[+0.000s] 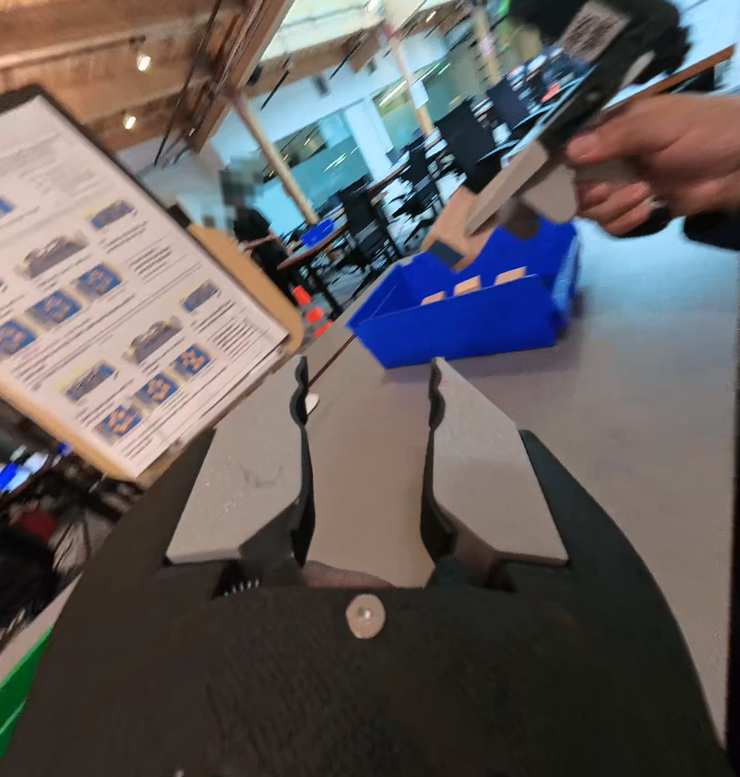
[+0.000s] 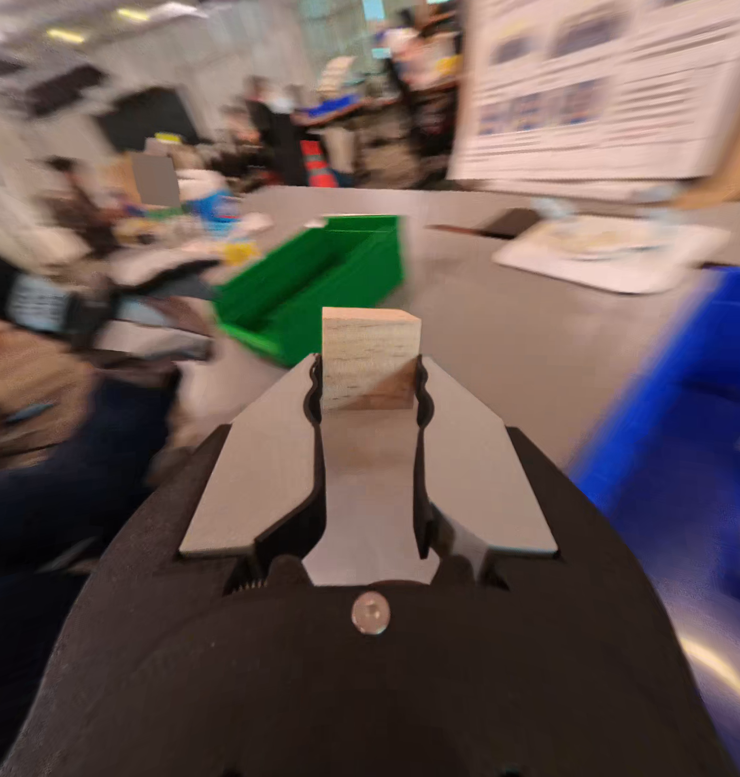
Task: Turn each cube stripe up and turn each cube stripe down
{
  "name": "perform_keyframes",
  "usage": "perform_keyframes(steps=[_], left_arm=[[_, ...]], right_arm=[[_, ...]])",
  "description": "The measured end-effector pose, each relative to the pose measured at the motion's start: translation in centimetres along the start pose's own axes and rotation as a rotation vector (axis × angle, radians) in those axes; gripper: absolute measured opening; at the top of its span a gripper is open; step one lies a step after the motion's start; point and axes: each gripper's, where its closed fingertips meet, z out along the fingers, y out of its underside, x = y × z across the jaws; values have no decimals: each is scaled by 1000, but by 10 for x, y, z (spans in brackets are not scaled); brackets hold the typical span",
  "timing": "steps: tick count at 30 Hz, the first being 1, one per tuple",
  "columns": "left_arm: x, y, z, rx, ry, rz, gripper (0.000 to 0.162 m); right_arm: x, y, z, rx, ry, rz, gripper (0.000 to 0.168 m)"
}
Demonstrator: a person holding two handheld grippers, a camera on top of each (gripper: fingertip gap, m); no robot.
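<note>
One pale wooden cube (image 2: 370, 357), darker corner triangle, between right gripper (image 2: 368, 380) fingers

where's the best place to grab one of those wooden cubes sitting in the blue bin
Judging from the left wrist view, take a wooden cube by two opposite flat side faces, coming down from above: the blue bin walls block a sideways approach, and only the open top leaves the cubes exposed.

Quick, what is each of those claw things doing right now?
Left gripper: open, holding nothing.
Right gripper: closed on a wooden cube.
</note>
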Motion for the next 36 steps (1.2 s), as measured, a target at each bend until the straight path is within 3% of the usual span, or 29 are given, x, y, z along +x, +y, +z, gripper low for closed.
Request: perform_keyframes(steps=[5, 10, 13, 17, 22, 27, 31, 36], left_arm=[[-36, 22, -8, -84, -113, -164, 46], [-45, 35, -8, -134, -150, -225, 43], [-46, 45, -8, -175, -167, -226, 45], [-45, 52, -7, -200, -158, -235, 46], [-52, 71, -13, -290, -210, -209, 53], [-51, 108, -51, -372, -234, -293, 62], [-57, 151, -95, -483, -322, -337, 69], [-43, 178, -77, -538, -303, -393, 69]], right_arm=[[149, 41, -66, -215, 630, -10, 42], [199, 100, -71, -472, 779, 17, 42], [213, 115, -66, -554, 846, -40, 42], [207, 112, -54, -524, 802, -32, 48], [183, 77, -67, -365, 747, 6, 56], [108, 49, -53, -155, 398, 13, 72], [71, 75, -42, -207, 279, 7, 84], [89, 111, -17, -303, 439, -62, 85]])
